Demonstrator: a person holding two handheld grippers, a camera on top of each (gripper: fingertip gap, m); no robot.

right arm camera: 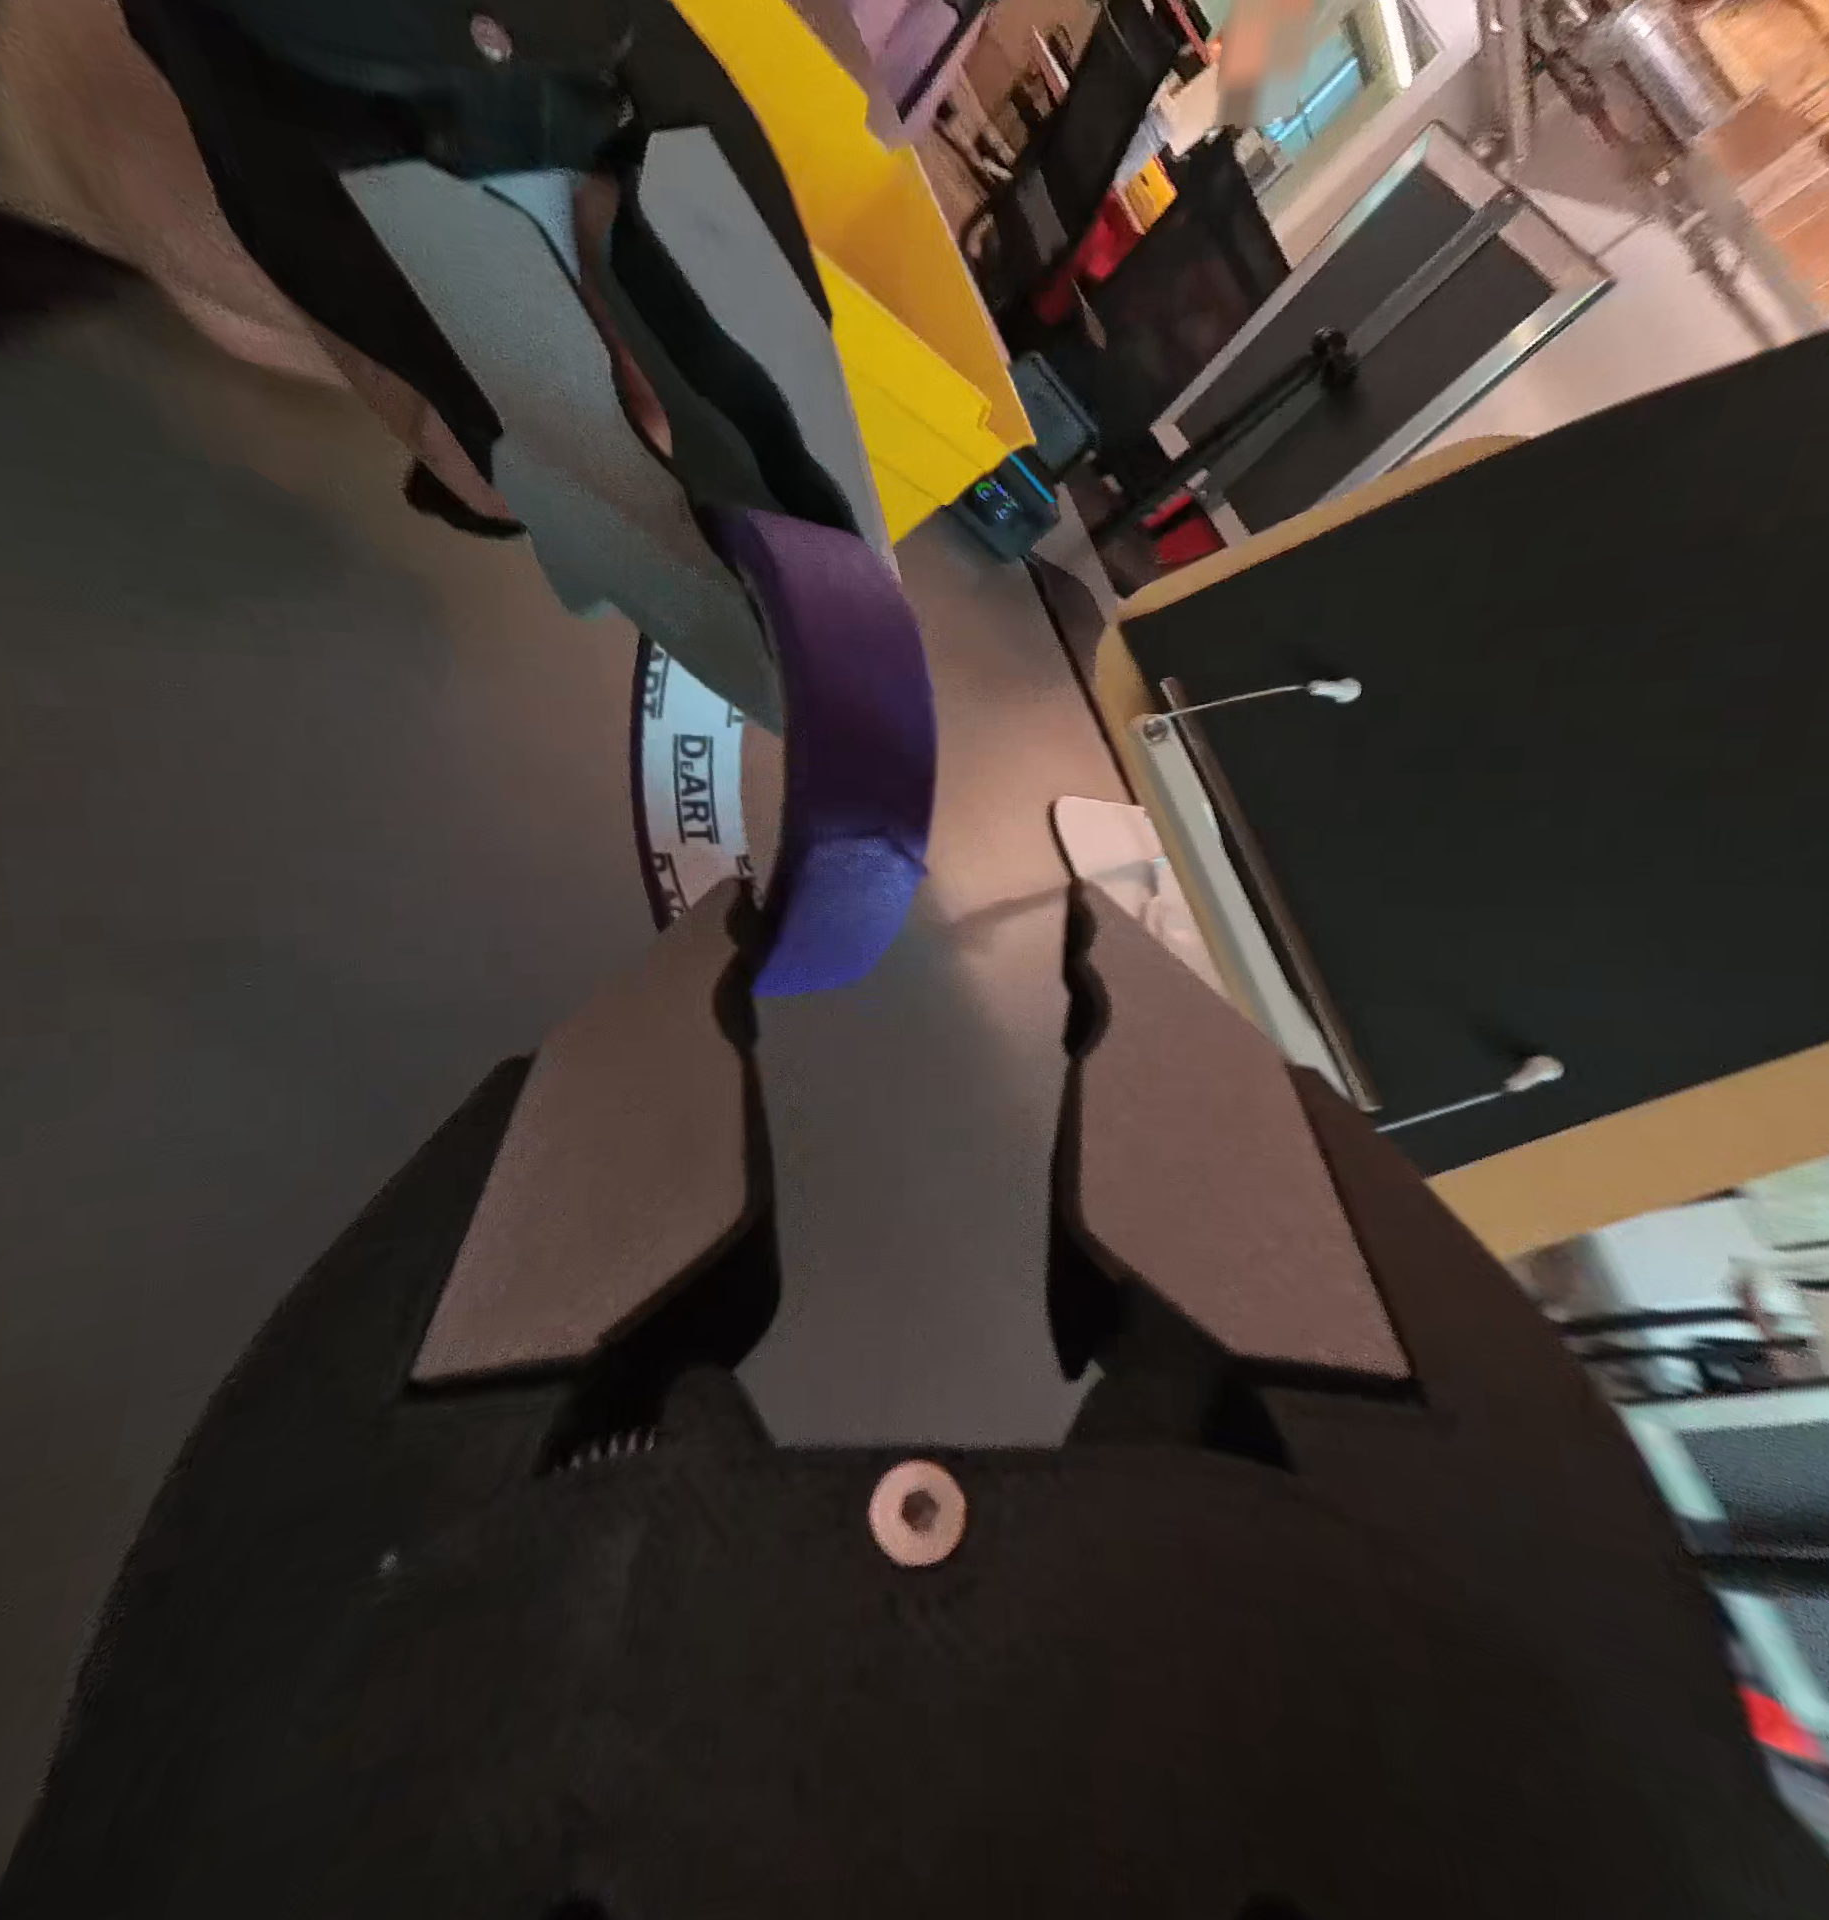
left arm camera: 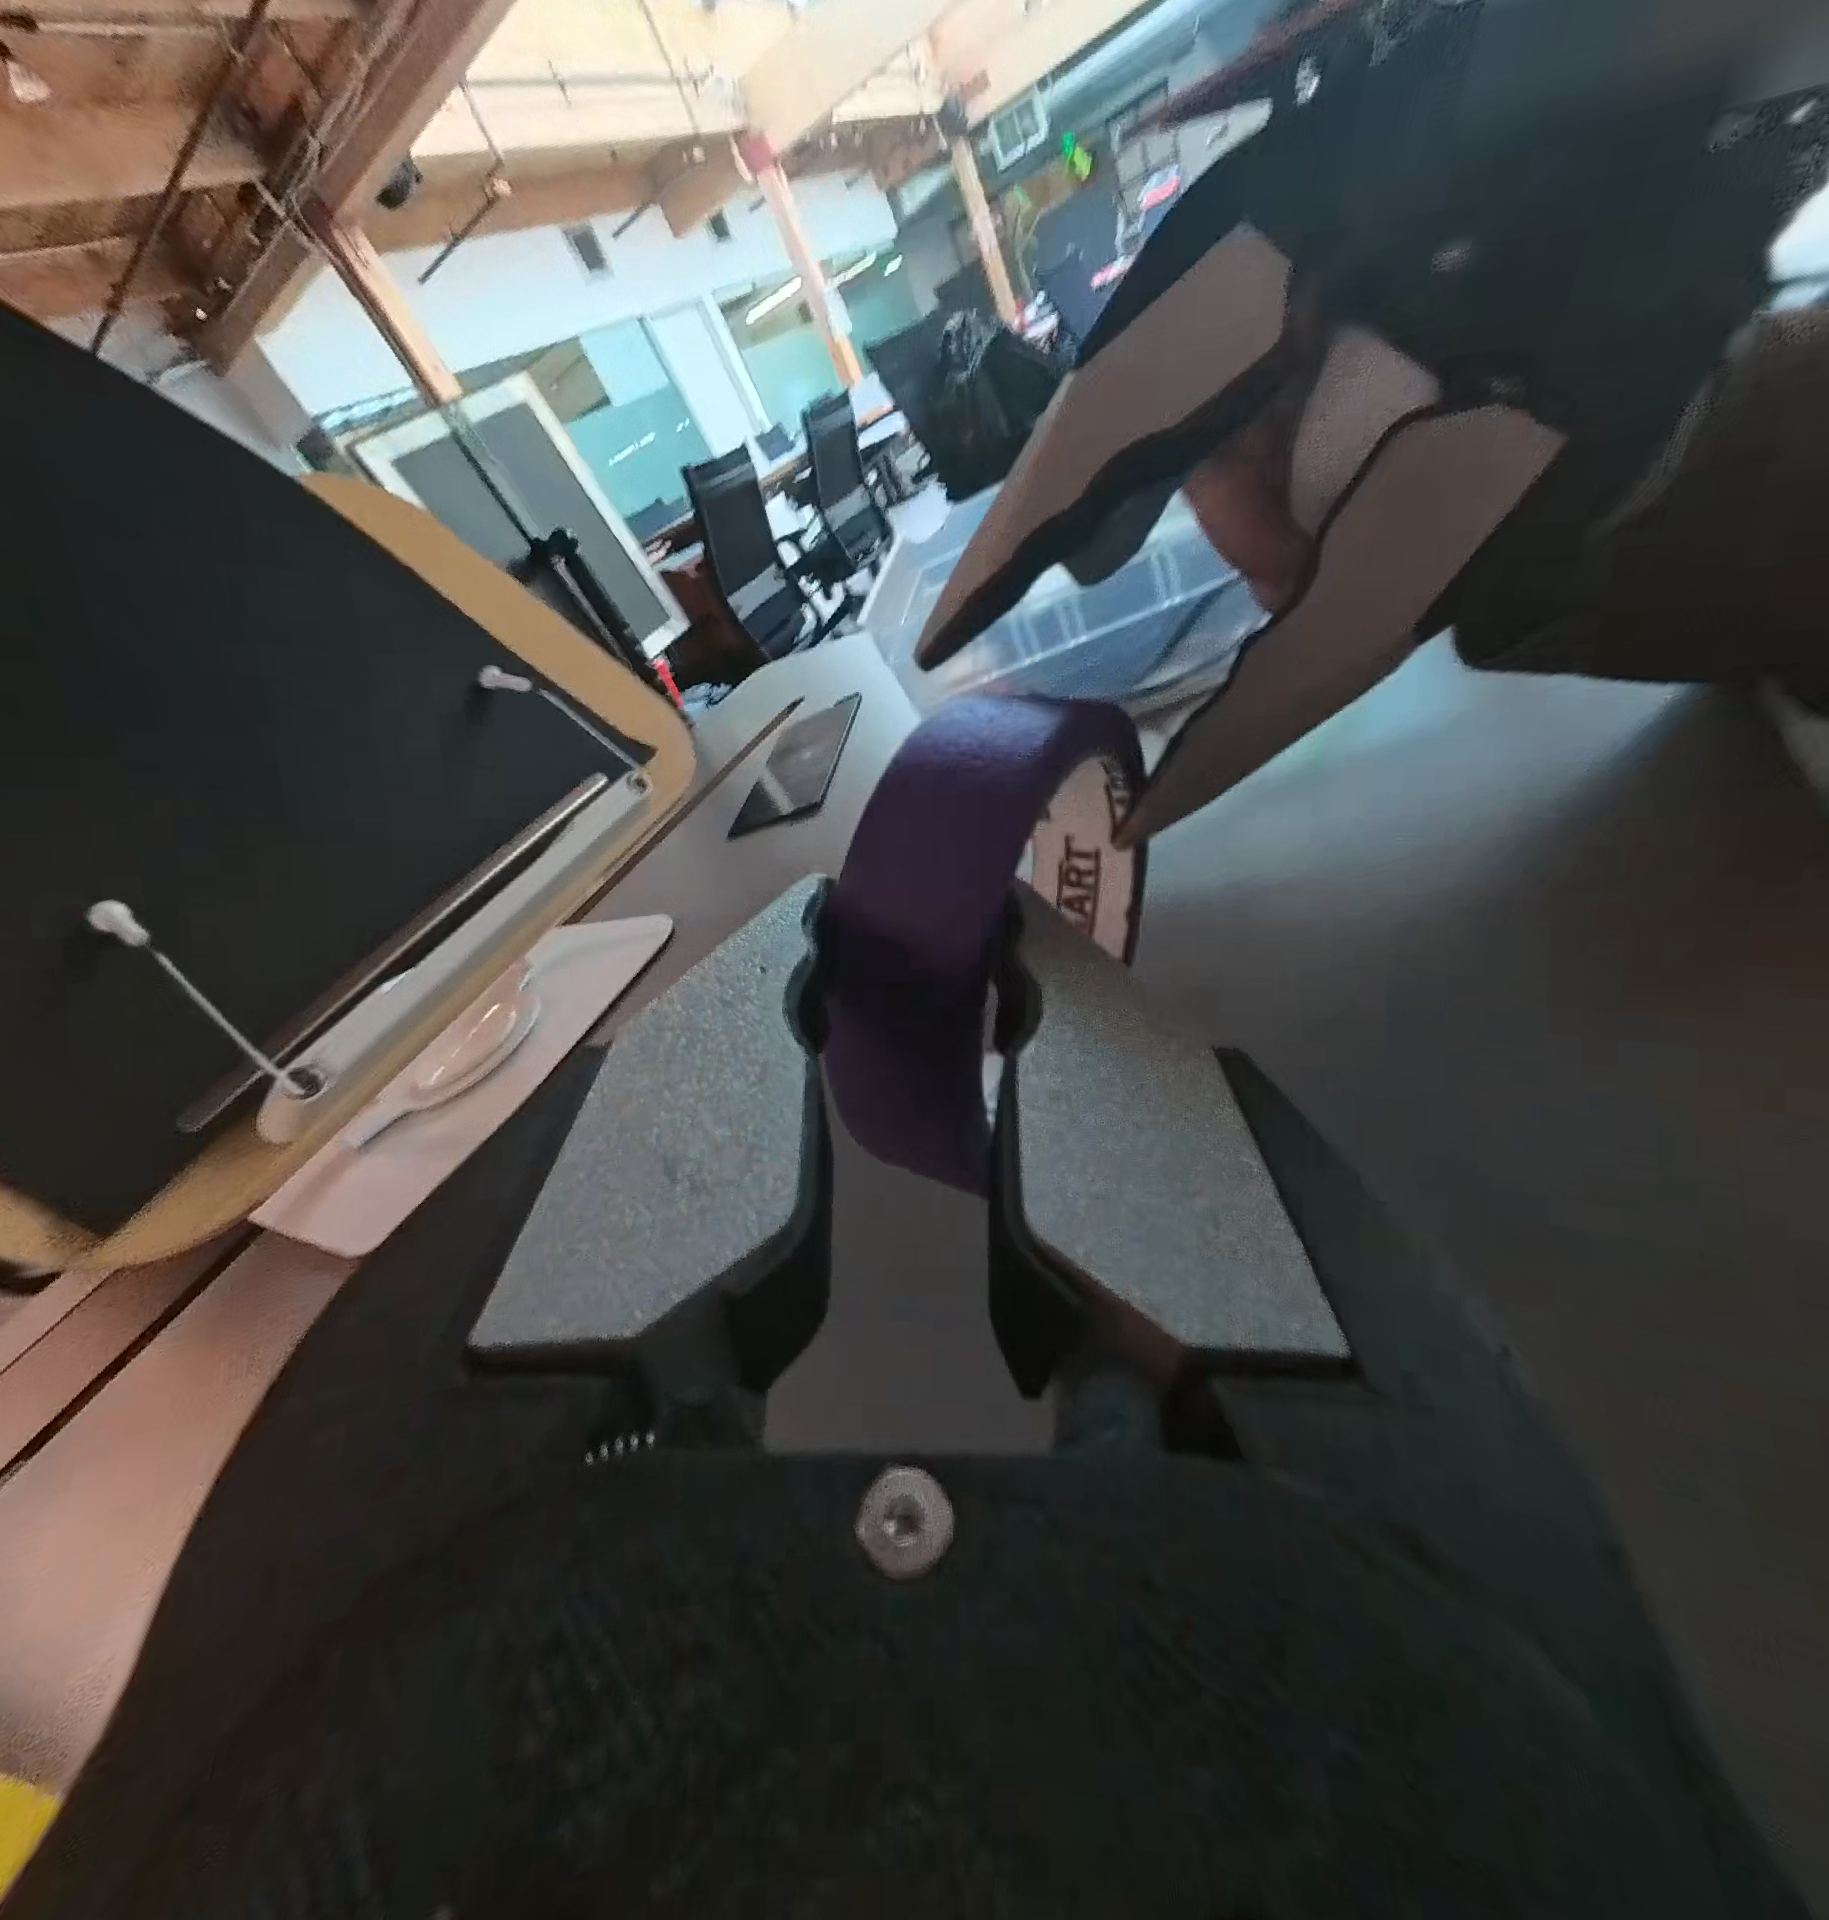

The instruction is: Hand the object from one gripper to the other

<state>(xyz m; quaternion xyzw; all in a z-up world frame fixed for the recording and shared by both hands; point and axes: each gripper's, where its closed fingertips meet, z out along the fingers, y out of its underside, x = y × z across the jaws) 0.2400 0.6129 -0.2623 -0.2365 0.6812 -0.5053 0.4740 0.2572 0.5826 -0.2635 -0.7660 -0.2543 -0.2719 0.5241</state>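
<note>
Left wrist view: the left tongs [left arm camera: 910, 971] are clamped on the purple tape roll [left arm camera: 925, 914], held above the dark worktop [left arm camera: 1409, 987]. Right wrist view: the right tongs [right arm camera: 910, 940] gape wide and hold nothing, one tip just touching the roll [right arm camera: 858, 727]

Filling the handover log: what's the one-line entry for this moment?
stage: mid-handover | object: purple tape roll | left gripper: shut on roll | right gripper: open, one fingertip at the roll's edge | roll: held above table
</note>
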